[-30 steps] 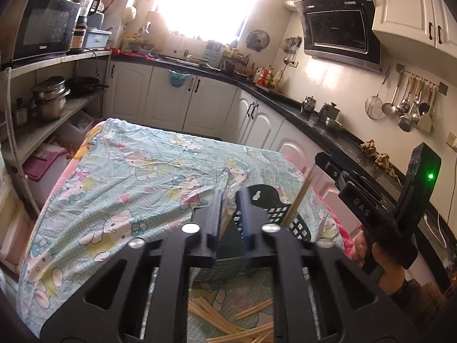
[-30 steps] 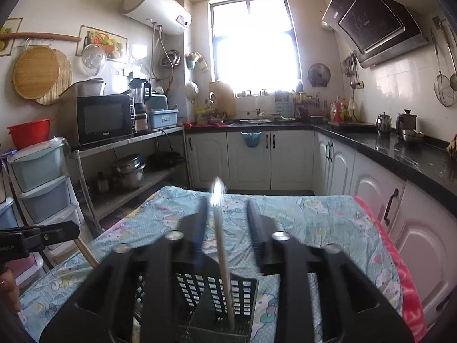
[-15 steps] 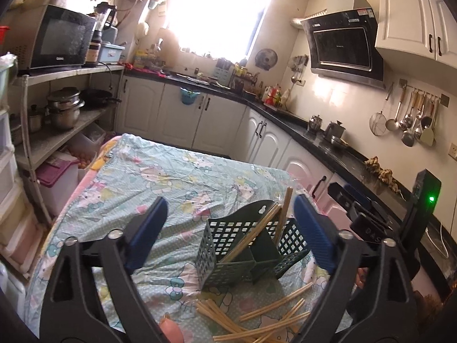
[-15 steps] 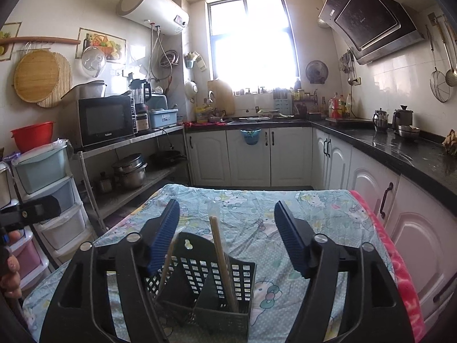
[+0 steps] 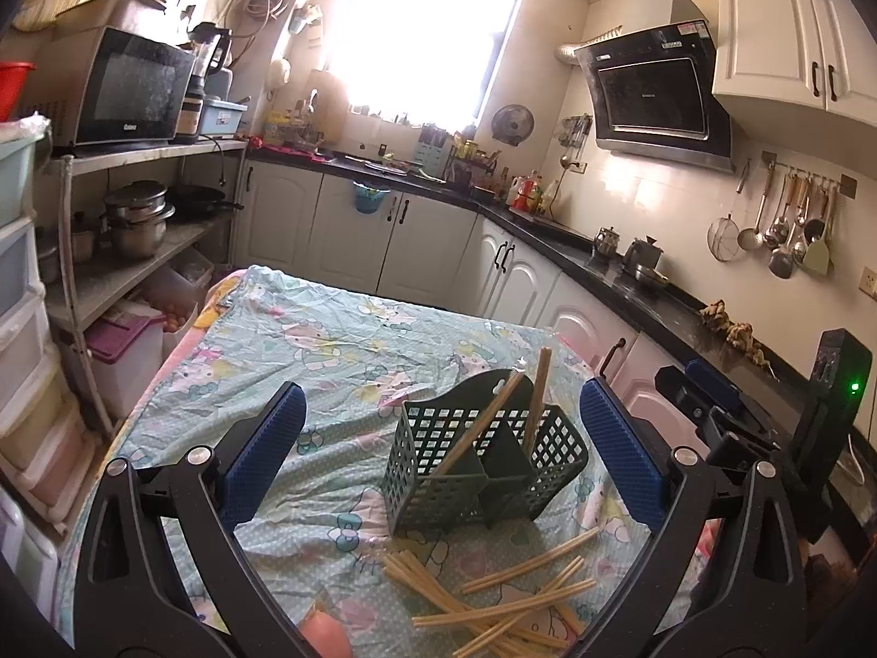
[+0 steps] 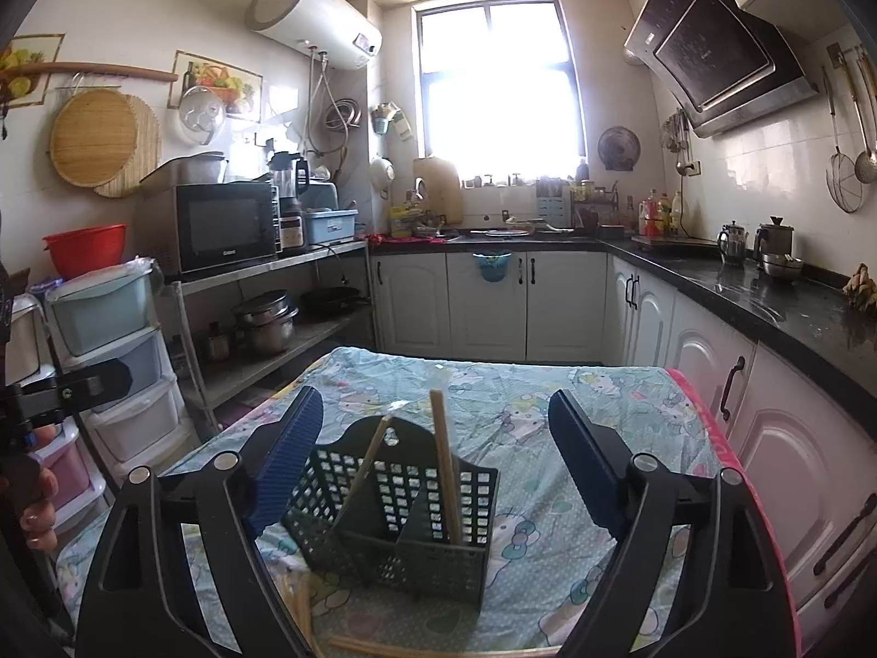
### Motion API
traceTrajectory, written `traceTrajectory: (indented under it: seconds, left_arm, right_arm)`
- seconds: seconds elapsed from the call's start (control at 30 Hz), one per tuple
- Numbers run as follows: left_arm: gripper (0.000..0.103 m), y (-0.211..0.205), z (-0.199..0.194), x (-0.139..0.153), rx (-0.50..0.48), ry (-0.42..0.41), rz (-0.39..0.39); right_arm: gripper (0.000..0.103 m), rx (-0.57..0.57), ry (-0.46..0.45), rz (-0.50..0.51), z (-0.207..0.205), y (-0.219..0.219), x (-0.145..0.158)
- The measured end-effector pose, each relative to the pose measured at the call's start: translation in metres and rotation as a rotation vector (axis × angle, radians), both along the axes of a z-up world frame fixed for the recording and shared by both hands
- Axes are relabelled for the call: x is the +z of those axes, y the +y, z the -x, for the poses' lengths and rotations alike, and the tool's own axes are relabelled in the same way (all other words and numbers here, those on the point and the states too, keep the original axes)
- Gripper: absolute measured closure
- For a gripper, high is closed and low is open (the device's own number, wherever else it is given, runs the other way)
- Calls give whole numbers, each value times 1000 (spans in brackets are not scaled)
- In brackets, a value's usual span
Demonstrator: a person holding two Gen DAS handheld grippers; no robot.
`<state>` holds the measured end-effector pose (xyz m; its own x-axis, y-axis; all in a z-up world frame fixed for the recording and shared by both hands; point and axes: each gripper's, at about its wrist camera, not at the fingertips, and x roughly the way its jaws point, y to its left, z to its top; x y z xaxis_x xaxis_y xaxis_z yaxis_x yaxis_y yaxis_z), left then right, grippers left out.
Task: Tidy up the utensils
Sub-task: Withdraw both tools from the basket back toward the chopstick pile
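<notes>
Now | basket (image 5: pixel 482 460) between opening left tongs (image 5: pixel 438 449), untouched | chopsticks (image 5: pixel 504 603) nearer

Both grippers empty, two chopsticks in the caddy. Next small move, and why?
Probably lower the left gripper, jaws opening with nothing gripped, toward the loose chopsticks lying on the cloth in front of the caddy; only two sticks stand inside, many remain outside.

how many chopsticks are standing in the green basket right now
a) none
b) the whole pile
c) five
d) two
d) Two chopsticks, one leaning and one nearly upright, stand in the green basket, while the rest of the pile lies on the cloth in front of it.
</notes>
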<state>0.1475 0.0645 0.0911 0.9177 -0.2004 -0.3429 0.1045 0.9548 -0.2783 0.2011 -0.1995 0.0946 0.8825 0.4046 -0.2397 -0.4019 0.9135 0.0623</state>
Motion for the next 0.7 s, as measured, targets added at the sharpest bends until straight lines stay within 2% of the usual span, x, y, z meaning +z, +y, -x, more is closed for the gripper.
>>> traceTrajectory:
  seconds: [0.7]
  left_arm:
    - [11, 1, 39, -19, 9, 20, -19]
  right_arm:
    - [15, 68, 14, 47, 59, 6, -10]
